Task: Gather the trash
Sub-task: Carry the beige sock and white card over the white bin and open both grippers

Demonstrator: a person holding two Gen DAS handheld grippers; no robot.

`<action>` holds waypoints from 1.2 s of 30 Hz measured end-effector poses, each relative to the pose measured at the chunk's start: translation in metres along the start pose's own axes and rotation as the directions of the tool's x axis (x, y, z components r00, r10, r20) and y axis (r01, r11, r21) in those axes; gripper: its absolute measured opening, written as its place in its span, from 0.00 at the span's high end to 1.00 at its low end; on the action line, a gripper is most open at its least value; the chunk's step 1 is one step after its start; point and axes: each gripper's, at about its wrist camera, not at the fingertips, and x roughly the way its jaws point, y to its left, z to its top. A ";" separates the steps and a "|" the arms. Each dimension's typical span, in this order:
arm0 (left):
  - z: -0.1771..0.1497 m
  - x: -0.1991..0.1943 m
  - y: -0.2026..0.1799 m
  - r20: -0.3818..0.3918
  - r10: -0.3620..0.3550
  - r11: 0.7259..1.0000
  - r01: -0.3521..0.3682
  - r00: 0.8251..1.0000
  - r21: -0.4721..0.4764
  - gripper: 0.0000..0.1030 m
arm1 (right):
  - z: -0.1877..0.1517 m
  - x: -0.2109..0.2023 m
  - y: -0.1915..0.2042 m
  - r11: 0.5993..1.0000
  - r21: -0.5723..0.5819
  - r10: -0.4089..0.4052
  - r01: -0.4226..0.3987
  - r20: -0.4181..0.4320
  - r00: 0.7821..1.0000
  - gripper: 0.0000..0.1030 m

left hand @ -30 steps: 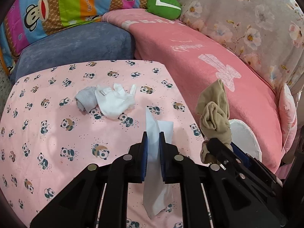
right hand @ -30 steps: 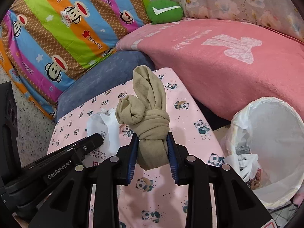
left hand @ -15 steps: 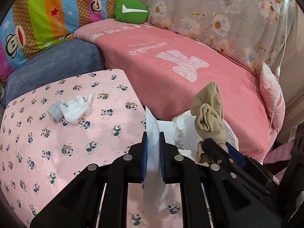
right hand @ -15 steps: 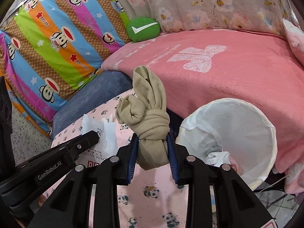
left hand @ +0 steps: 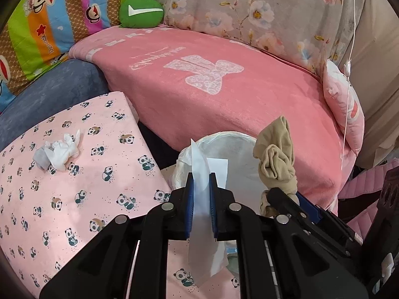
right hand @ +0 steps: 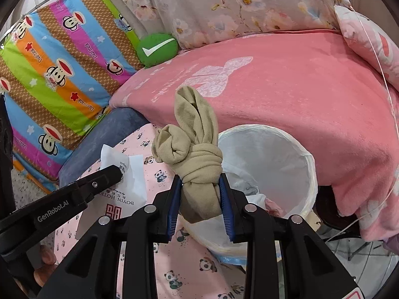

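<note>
Left claw [left hand: 201,186]: closed on a white paper [left hand: 199,199], pinched flat between the blue pads; the sheet sticks up past the tips and hangs down below them.
Right claw [right hand: 200,191]: closed on a knotted tan sock [right hand: 192,147], gripped just under the knot; the free end stands upright above the tips.
Paper: held at the near rim of the bin [left hand: 224,137] in the left view; in the right view it shows red and black print and sits over the table edge.
Sock: held over the near rim of the bin, between the table and the bin opening.
Bin: white-lined, beside the table corner, against the pink sofa blanket [left hand: 224,79]; crumpled scraps lie at its bottom.
Table [left hand: 74,186]: pink panda cloth.
Tissues [left hand: 59,152]: a crumpled white and grey wad on the table, well apart from both claws.
Green cushion [left hand: 141,12]: at the back of the sofa, next to the striped monkey cushion [left hand: 49,20].
Claws together: side by side, the right just beside the left.
</note>
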 end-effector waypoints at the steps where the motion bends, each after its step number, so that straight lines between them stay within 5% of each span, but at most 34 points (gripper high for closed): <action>1: 0.000 0.002 -0.003 -0.003 -0.002 1.000 0.002 1.000 0.004 0.89 | 0.001 0.001 -0.005 1.000 0.007 -0.002 0.002 -0.001 1.000 0.71; 13: 0.003 0.021 -0.025 -0.023 -0.065 0.998 0.065 0.998 0.023 0.86 | 0.000 0.012 -0.041 0.998 0.056 -0.032 0.033 -0.019 0.999 0.71; 16: 0.004 0.021 -0.023 -0.001 -0.038 0.999 0.038 0.999 0.000 0.48 | -0.001 0.016 -0.045 0.998 0.060 -0.035 0.036 -0.025 0.999 0.71; 18: 0.004 0.019 -0.020 0.026 -0.007 1.000 0.007 1.000 -0.011 0.40 | -0.001 0.017 -0.046 0.997 0.061 -0.037 0.038 -0.027 0.999 0.71; 36: -0.008 0.016 0.017 0.006 0.083 0.995 -0.082 0.997 -0.049 0.40 | -0.004 0.028 -0.016 0.998 -0.009 -0.056 0.056 -0.031 0.998 0.59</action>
